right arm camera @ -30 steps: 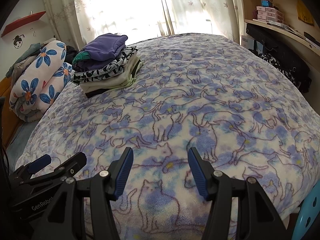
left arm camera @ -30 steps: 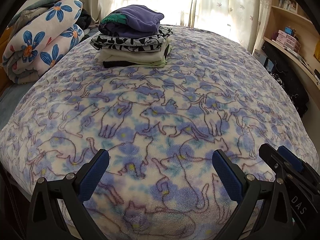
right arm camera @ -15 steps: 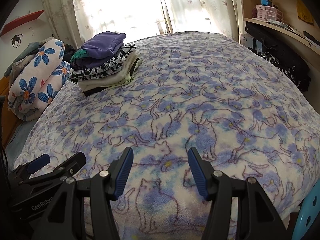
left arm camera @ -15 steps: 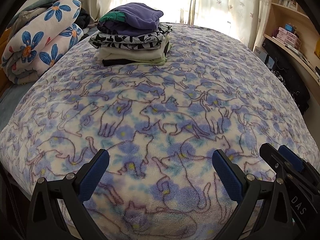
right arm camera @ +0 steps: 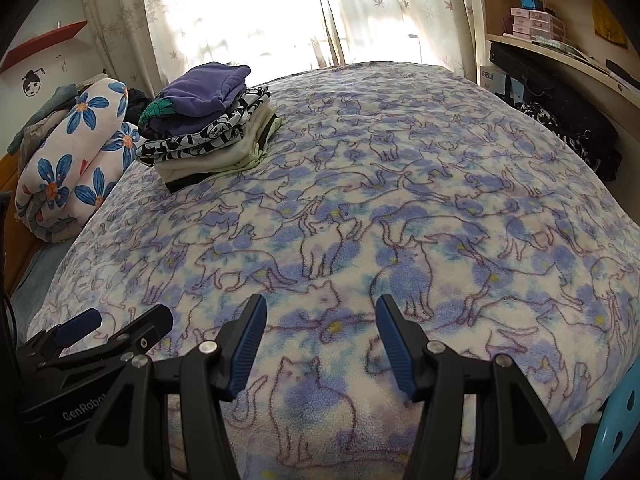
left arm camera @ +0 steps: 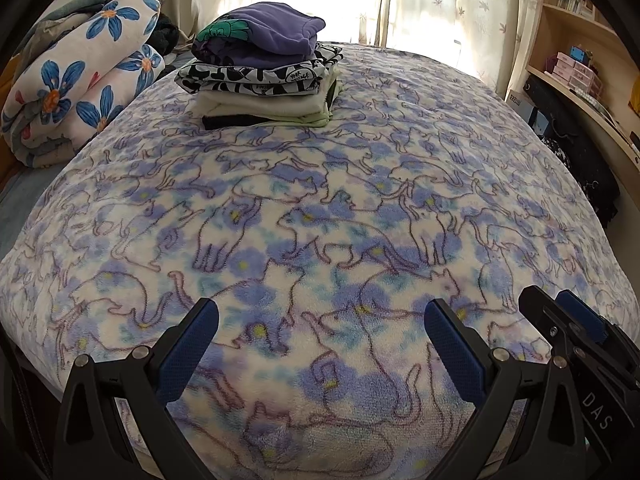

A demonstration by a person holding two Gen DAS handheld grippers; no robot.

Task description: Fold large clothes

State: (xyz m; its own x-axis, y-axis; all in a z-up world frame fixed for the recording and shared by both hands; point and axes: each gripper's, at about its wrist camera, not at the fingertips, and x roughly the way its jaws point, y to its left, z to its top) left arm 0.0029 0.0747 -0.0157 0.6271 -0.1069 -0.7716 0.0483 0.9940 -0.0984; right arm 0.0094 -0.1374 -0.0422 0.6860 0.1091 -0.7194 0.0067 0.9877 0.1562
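A stack of folded clothes (left arm camera: 264, 80) (right arm camera: 208, 132) sits at the far left of the bed, with a purple garment on top, a black-and-white one under it and pale ones below. A blue cat-print fleece blanket (left arm camera: 320, 220) (right arm camera: 380, 208) covers the bed. My left gripper (left arm camera: 320, 320) hovers open over the blanket's near edge, nothing between its fingers. My right gripper (right arm camera: 320, 312) is open beside it, also empty. Each gripper shows at the edge of the other's view.
A rolled white quilt with blue flowers (left arm camera: 76, 80) (right arm camera: 72, 152) lies left of the stack. Shelves with boxes (right arm camera: 536, 28) and dark bags (left arm camera: 576, 160) line the right side. Curtains (right arm camera: 240, 12) hang behind the bed. A blue stool (right arm camera: 620, 420) stands at the near right.
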